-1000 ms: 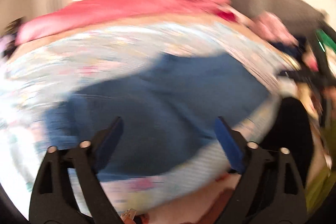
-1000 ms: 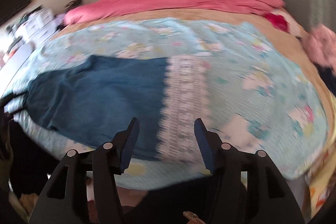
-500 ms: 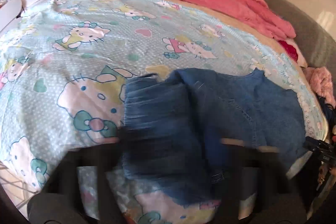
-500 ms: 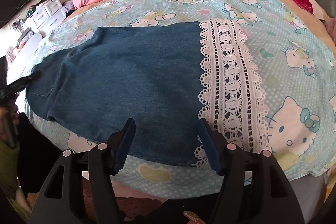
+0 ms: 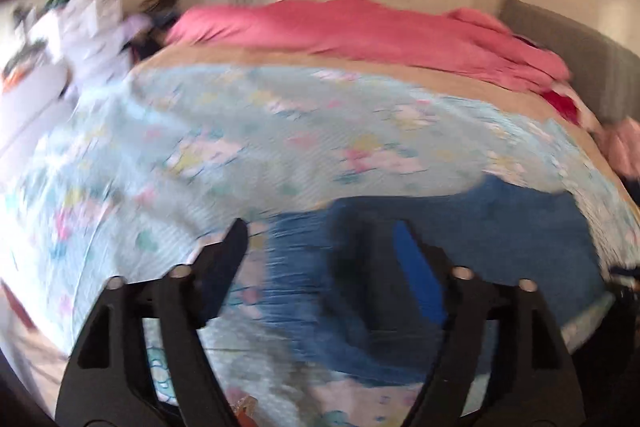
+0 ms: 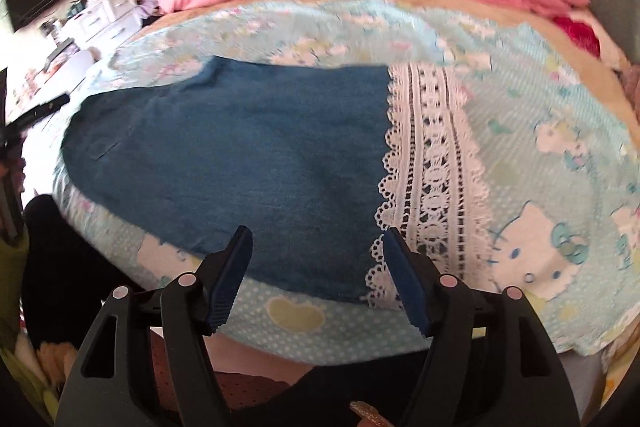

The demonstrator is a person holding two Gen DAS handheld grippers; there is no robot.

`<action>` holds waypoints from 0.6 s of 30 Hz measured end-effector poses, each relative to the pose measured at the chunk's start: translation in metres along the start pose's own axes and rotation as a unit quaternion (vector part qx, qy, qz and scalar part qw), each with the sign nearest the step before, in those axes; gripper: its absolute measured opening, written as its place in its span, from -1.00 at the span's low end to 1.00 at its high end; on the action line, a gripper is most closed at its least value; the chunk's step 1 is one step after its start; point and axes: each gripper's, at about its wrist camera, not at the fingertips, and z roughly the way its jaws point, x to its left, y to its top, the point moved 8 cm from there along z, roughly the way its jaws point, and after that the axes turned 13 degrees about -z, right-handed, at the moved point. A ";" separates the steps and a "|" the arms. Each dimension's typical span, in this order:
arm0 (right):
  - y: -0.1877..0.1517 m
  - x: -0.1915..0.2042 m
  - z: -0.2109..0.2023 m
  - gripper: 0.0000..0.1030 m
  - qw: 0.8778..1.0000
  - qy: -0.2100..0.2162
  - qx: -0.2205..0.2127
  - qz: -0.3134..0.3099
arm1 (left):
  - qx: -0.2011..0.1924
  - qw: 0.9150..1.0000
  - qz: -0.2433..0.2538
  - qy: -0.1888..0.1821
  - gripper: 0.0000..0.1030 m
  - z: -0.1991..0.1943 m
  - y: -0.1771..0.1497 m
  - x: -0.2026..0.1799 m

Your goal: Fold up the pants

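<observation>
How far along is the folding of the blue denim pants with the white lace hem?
Done: the blue denim pants with white lace hem lie spread on the cartoon-print bedsheet. In hand: nothing; the left gripper and right gripper are open. Left: gripping and every fold.

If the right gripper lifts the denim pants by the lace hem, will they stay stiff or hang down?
The denim pants lie flat on the bedspread, so they would probably droop. The openwork lace hem may snag or stretch. The right gripper is open, holding nothing.
</observation>
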 end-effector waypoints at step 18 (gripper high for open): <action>-0.006 0.077 0.035 -0.71 0.967 -0.012 0.069 -0.247 | 0.192 0.970 0.104 -0.110 0.63 0.094 -0.096 -0.123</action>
